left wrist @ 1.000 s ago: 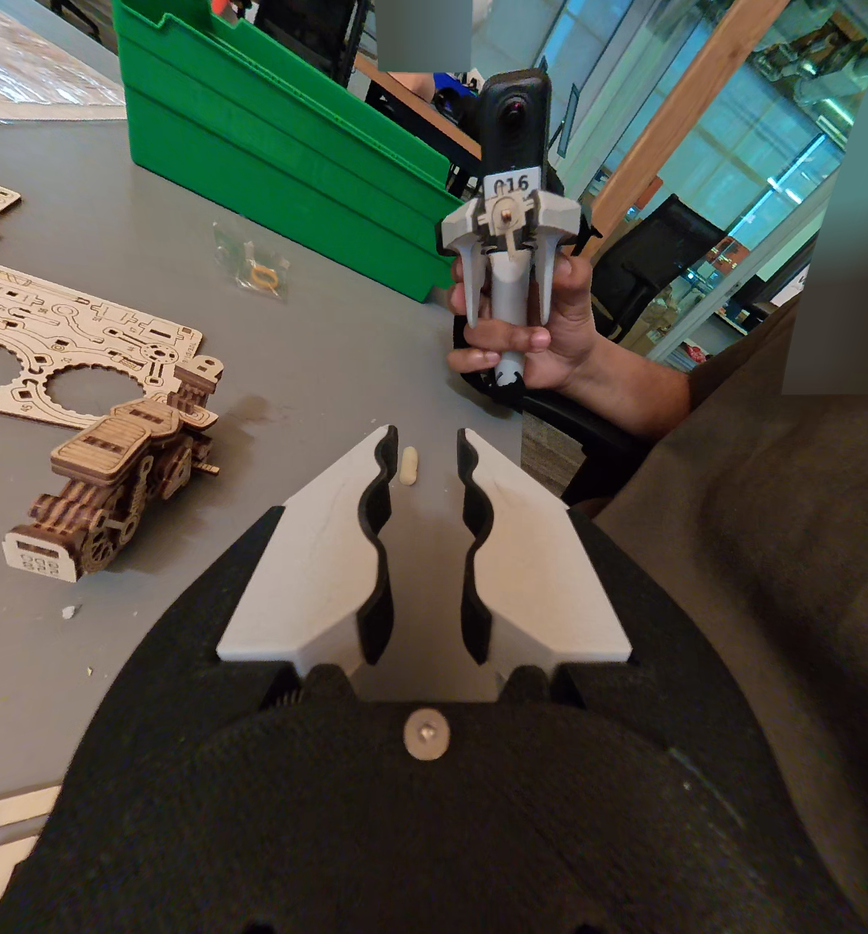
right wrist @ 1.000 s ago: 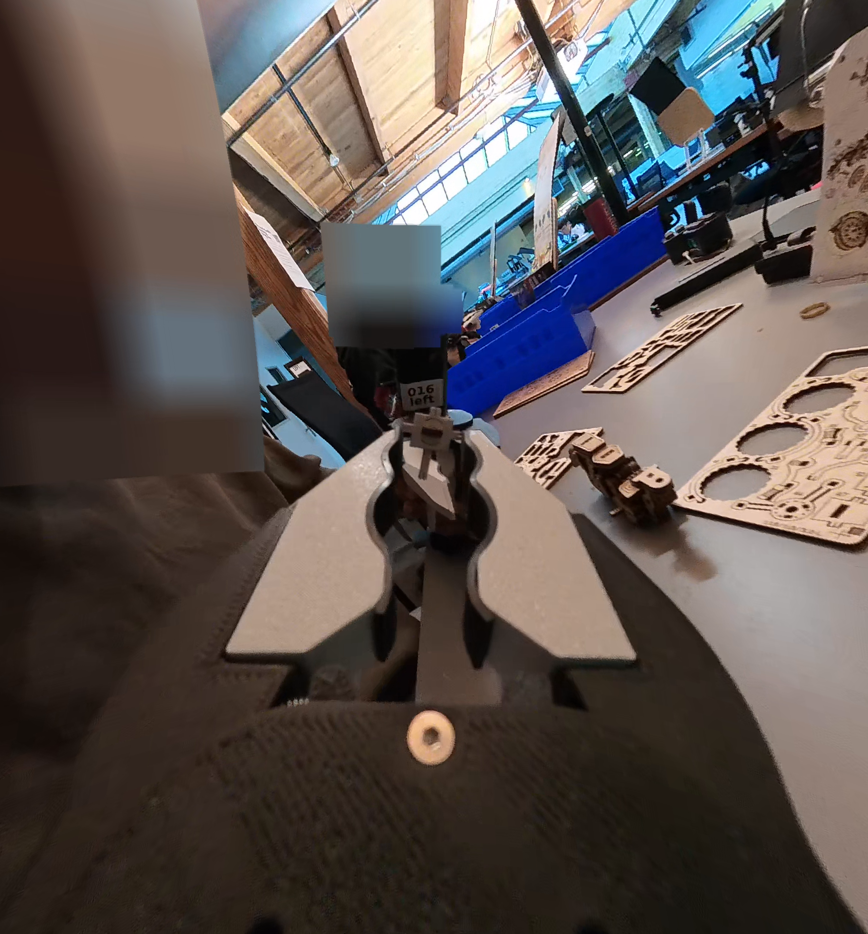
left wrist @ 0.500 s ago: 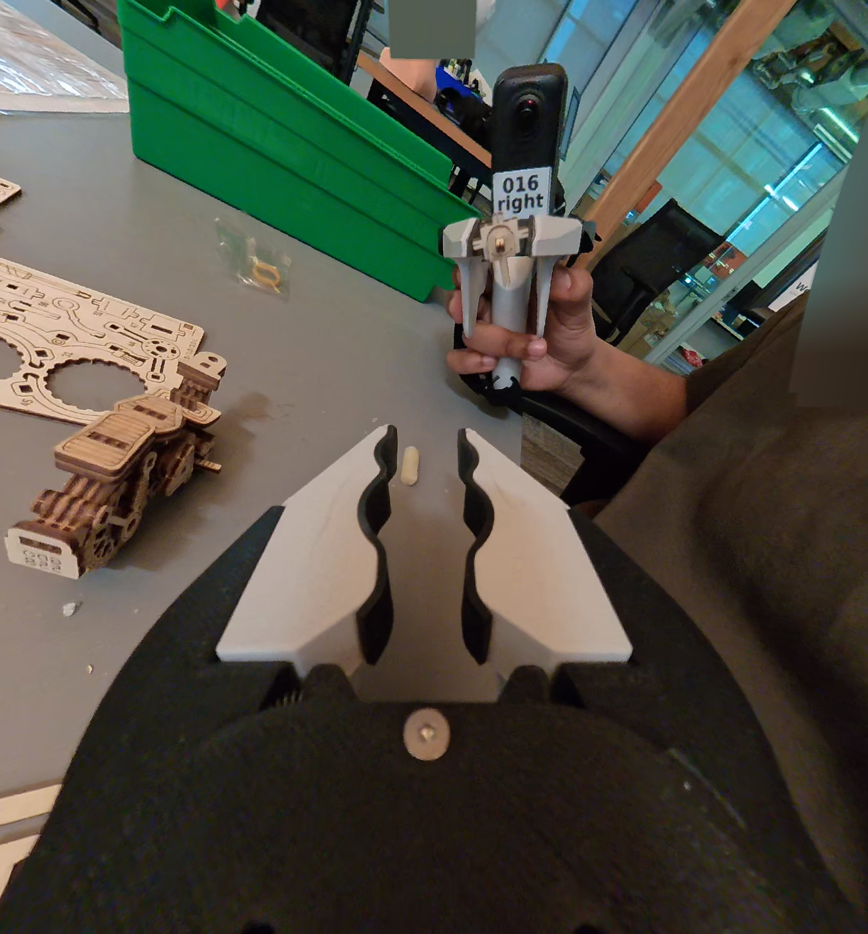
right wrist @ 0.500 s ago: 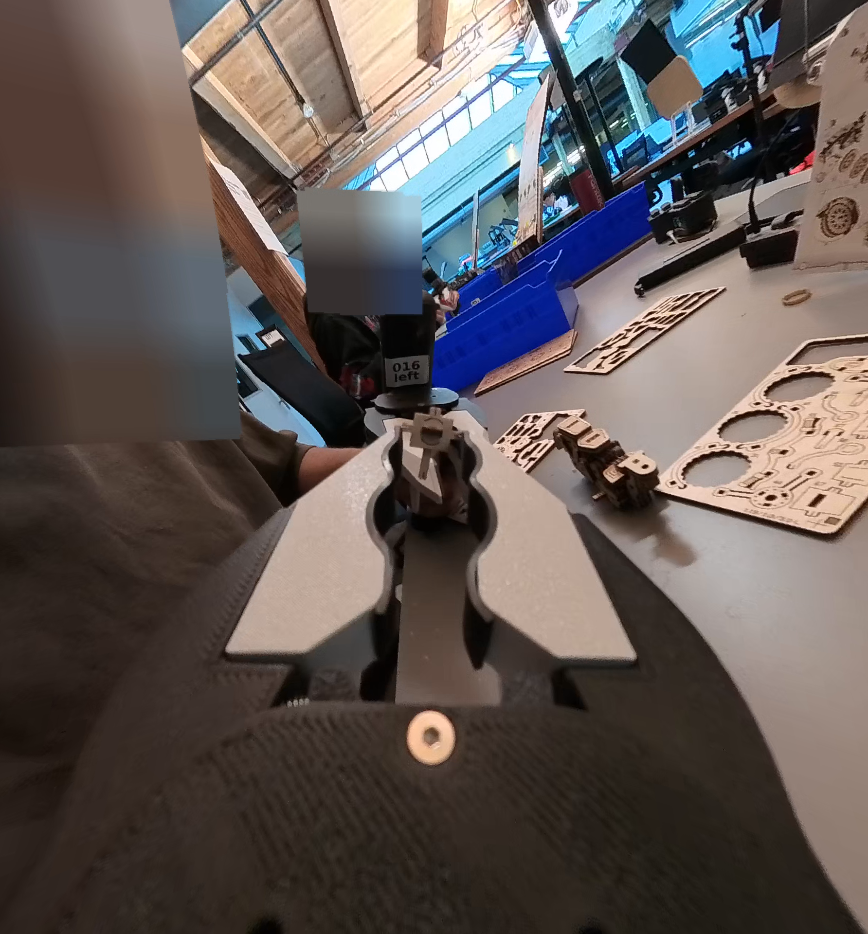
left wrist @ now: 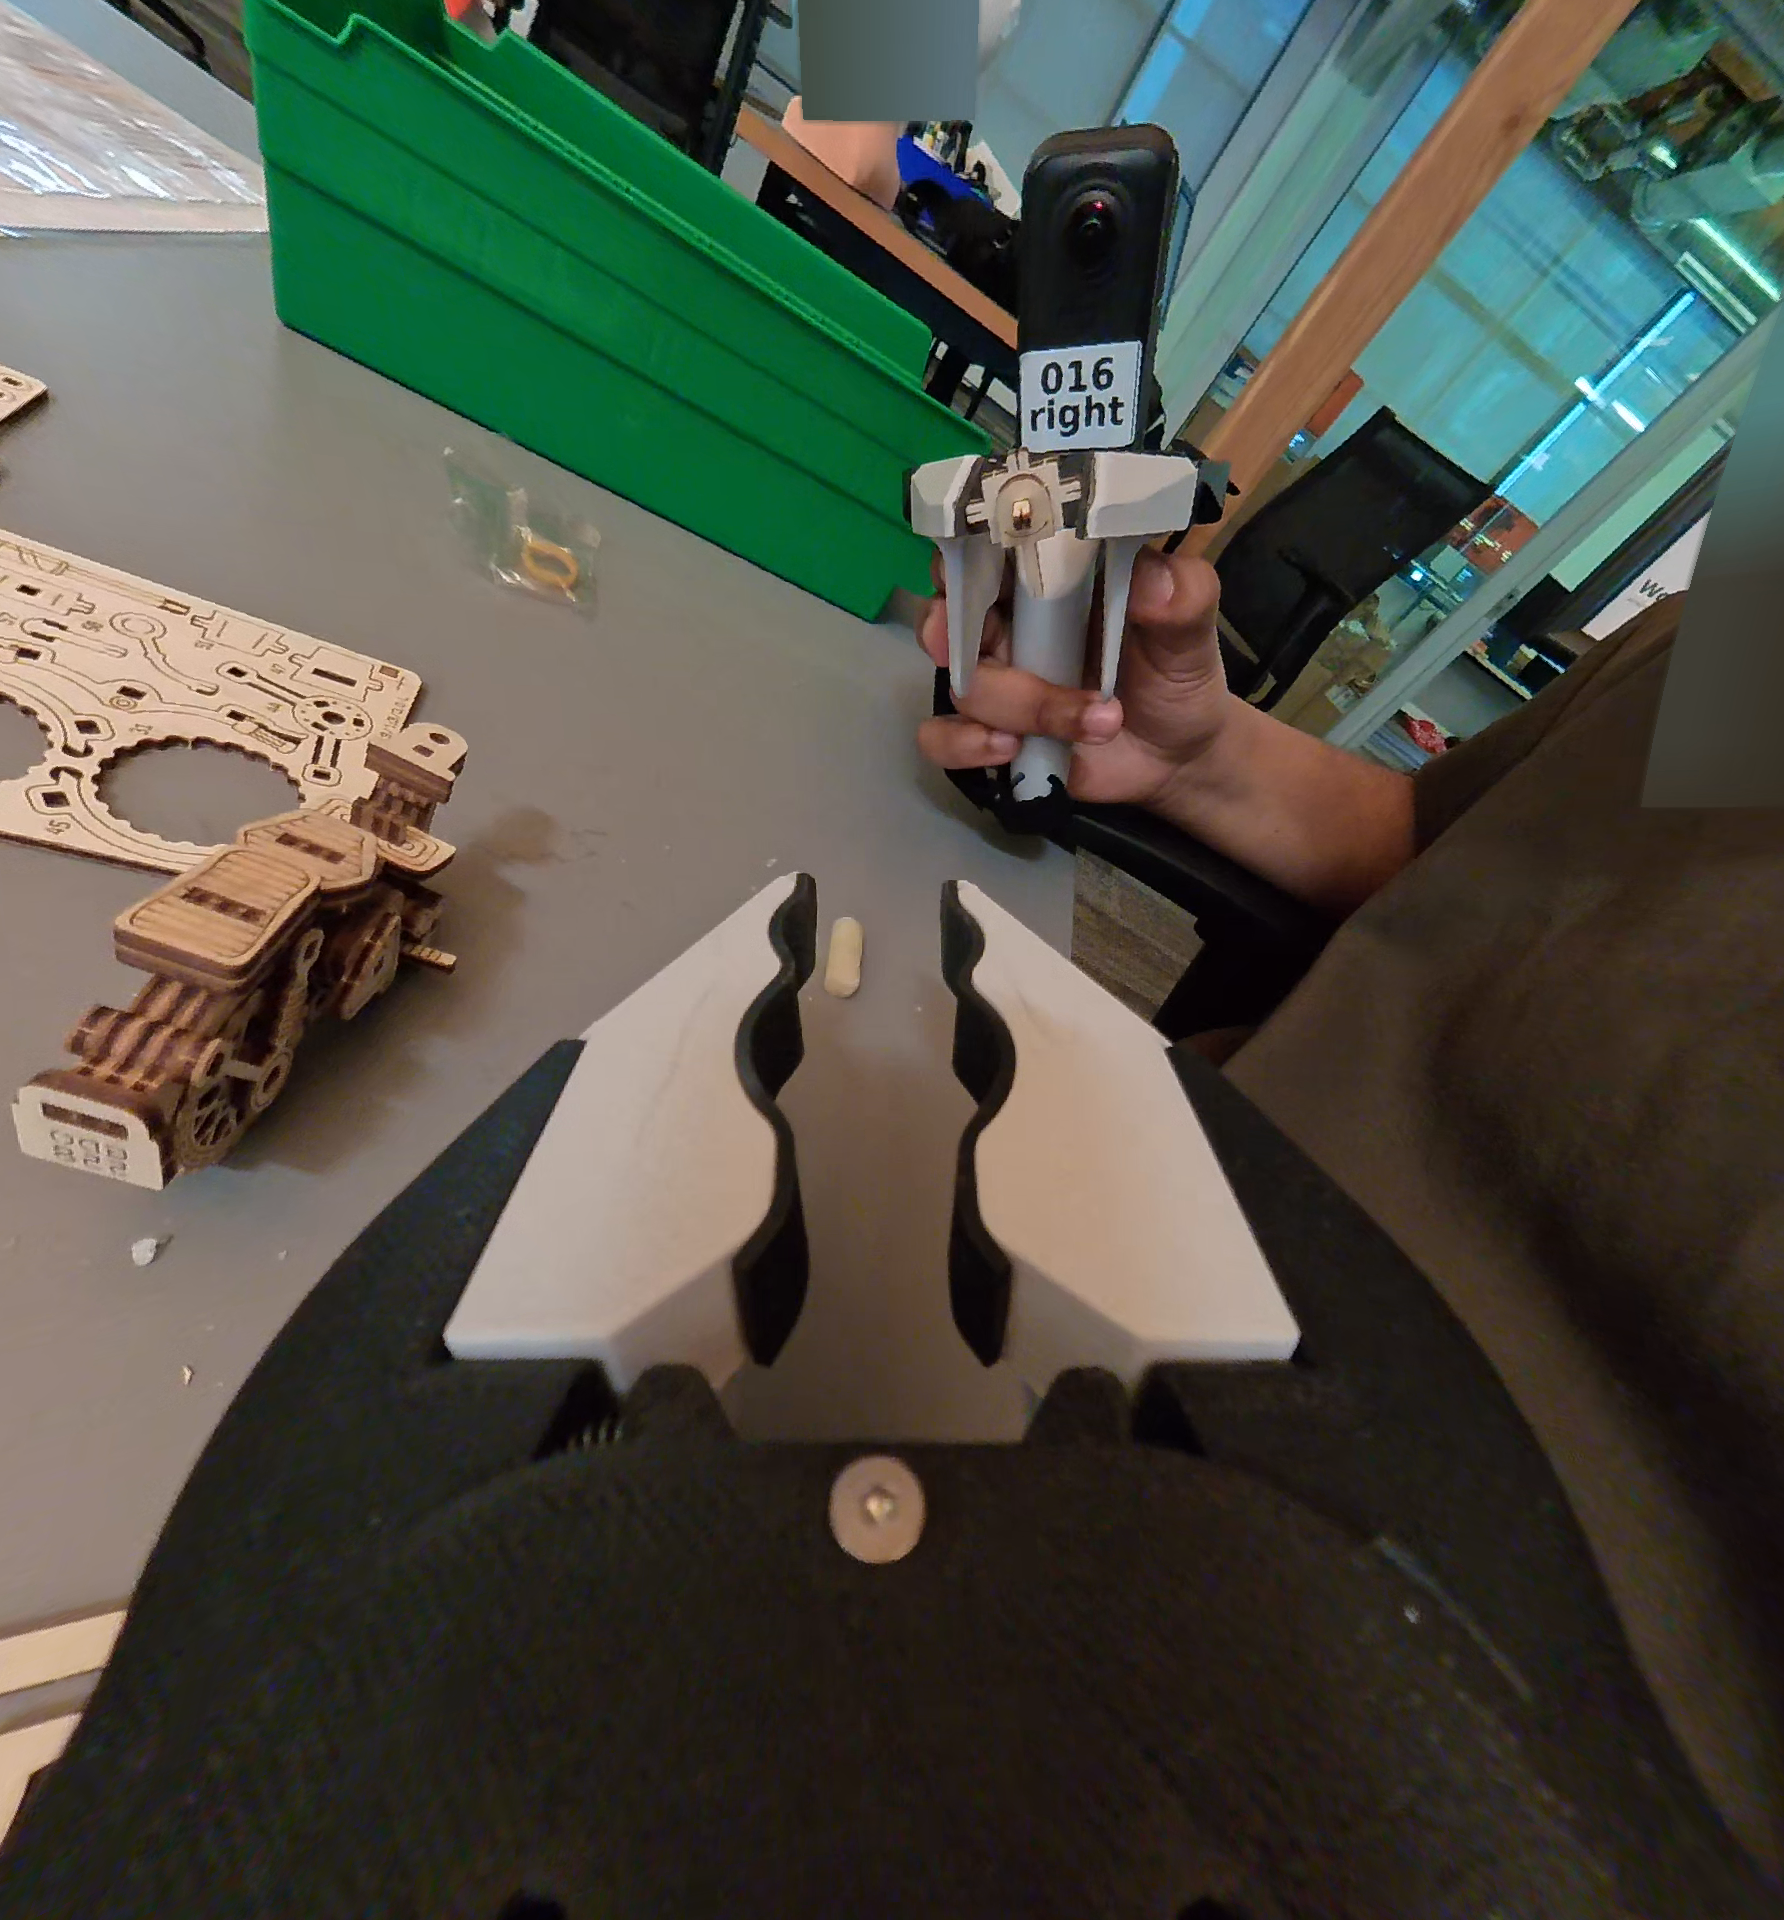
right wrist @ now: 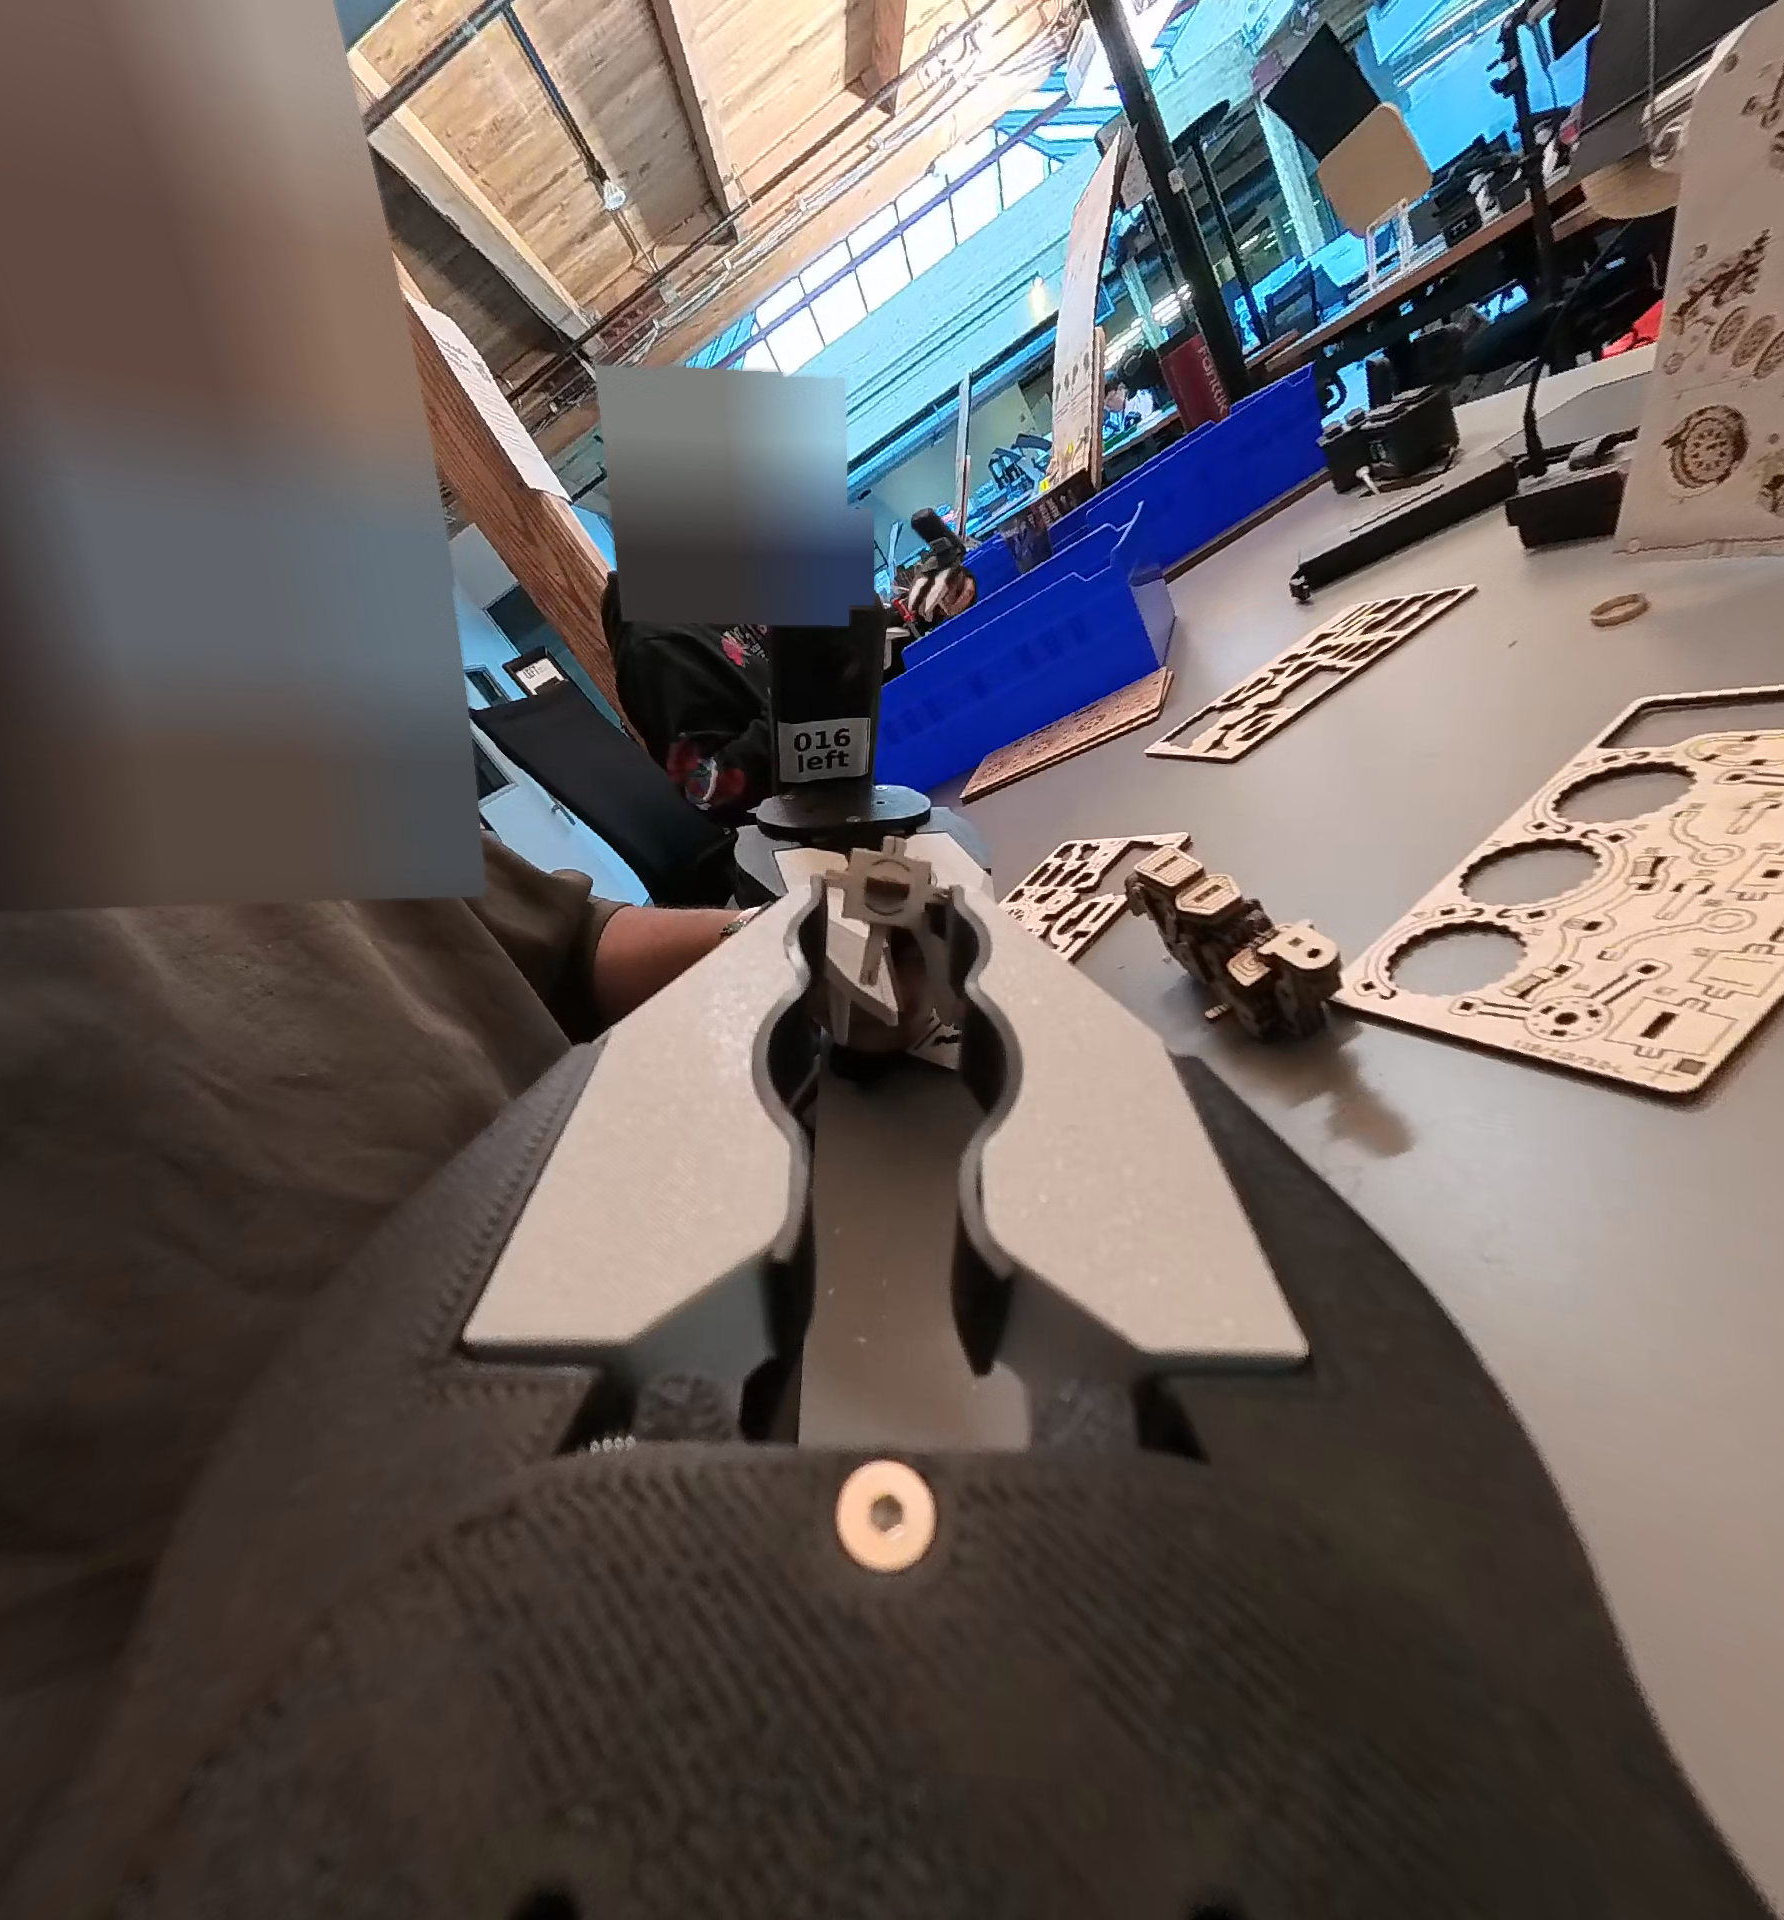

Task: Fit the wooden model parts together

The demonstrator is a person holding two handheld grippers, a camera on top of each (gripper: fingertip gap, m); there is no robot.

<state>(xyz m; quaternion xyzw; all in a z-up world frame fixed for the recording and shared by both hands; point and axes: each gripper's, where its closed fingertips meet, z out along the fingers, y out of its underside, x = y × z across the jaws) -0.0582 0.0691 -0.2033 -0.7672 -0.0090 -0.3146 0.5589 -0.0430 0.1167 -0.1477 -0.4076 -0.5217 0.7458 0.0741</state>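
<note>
In the left wrist view my left gripper (left wrist: pixel 875 902) is open and empty, low over the grey table (left wrist: pixel 659 790). A small white pill-shaped piece (left wrist: pixel 844 958) lies on the table between its fingertips. A partly built brown wooden model (left wrist: pixel 244 987) stands to the left; it also shows in the right wrist view (right wrist: pixel 1241 956). My right gripper (right wrist: pixel 885 914) is shut on a small light wooden toothed part (right wrist: pixel 880 902). In the left wrist view the right gripper (left wrist: pixel 1054 509) is held up by a hand, facing me, with the part (left wrist: pixel 1020 511) at its tips.
A punched wooden parts sheet (left wrist: pixel 140 707) lies beside the model, also seen in the right wrist view (right wrist: pixel 1646 883). A green bin (left wrist: pixel 576 270) stands behind, with a small clear bag (left wrist: pixel 535 551) in front. Blue bins (right wrist: pixel 1023 665), more sheets (right wrist: pixel 1303 675) and a standing booklet (right wrist: pixel 1761 312) lie farther off. Tip to tip, the grippers are about 8 cm apart.
My right gripper has tipped a little and drifted slightly lower in the left wrist view, still holding the wooden part. My left gripper has stayed open and still.
</note>
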